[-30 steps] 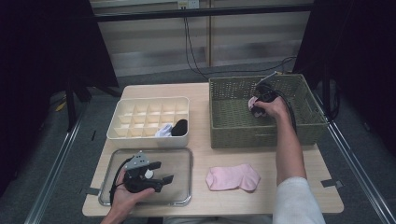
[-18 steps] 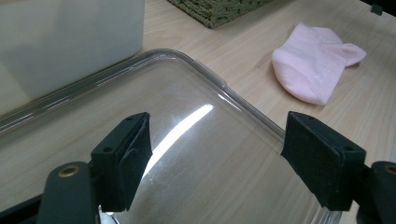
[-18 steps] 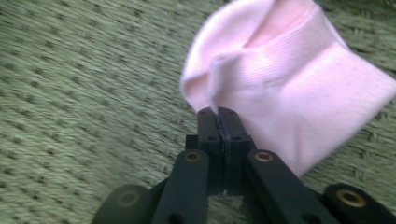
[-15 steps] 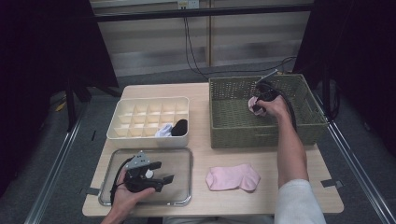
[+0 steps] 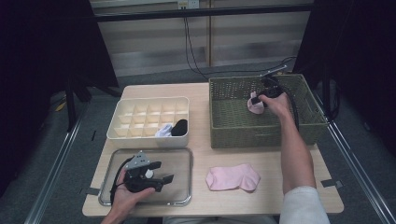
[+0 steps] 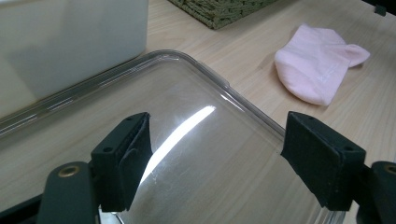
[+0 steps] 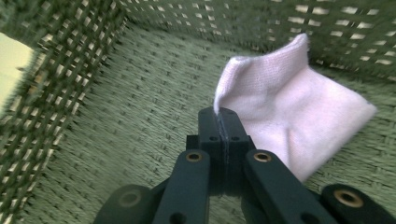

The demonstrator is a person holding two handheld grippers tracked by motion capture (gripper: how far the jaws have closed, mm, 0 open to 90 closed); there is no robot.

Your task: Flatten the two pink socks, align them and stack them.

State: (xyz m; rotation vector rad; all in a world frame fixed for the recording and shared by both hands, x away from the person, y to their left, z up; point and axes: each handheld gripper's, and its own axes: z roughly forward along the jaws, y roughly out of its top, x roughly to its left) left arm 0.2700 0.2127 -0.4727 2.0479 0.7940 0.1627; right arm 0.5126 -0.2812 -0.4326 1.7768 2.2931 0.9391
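Right gripper (image 7: 224,116) is sitting fully clamped, jaws pressed together on the edge of a pink sock (image 7: 289,116), pinching a fold of fabric at the tips. Its jaws have just been closing, with the sock's edge caught between them. Sock is hanging and bunching to the right of the jaws in the right gripper view, over the woven floor of the green basket (image 7: 116,140). In the high view the right gripper (image 5: 262,99) is working at the upper right of the frame, inside the basket (image 5: 233,126), sock (image 5: 255,104) showing pink just beside the hand.

Left gripper (image 6: 217,154) is resting wide open, nothing between the pads, hovering over the clear tray (image 6: 196,84). High view is showing the left gripper (image 5: 161,171) at lower left, held on the tray (image 5: 184,156).

Second pink sock (image 5: 233,177) is lying flat on the table (image 5: 280,196) at lower centre, right of the tray. White divided box (image 5: 149,116) is sitting at centre left with a white sock (image 5: 163,131) and a black sock (image 5: 180,127) in its front cells.
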